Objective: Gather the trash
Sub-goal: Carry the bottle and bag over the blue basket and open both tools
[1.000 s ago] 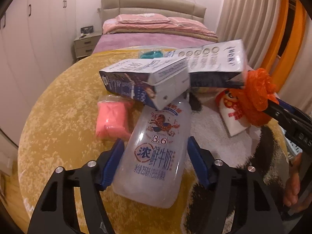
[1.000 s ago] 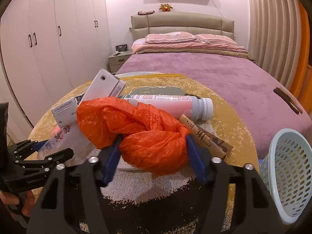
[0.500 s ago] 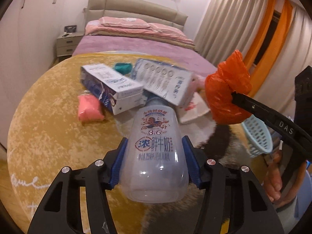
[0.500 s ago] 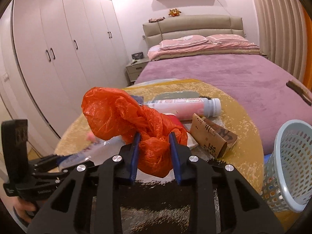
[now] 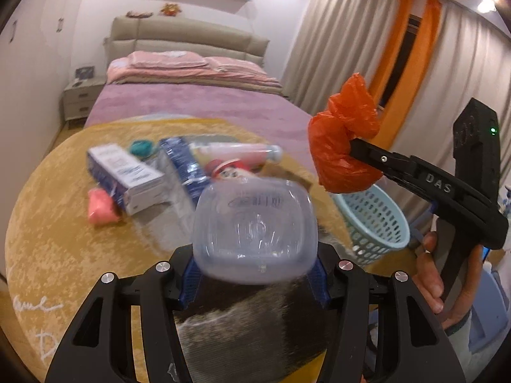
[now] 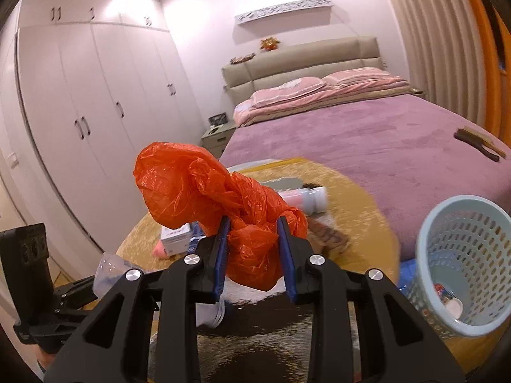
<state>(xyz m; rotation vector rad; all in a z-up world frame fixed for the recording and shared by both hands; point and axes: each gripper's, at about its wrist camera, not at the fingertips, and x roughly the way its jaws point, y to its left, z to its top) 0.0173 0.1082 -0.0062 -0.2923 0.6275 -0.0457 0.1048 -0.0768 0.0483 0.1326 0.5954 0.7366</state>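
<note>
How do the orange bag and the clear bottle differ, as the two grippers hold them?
The orange plastic bag is soft, crumpled and opaque; the clear bottle is rigid, smooth and see-through. The bag bulges above the right gripper; the bottle shows its base to the left gripper. Both are held off the rug.

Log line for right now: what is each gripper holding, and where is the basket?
left gripper: shut on clear plastic milk bottle | right gripper: shut on crumpled orange plastic bag | pale blue perforated basket: right, some trash inside
</note>
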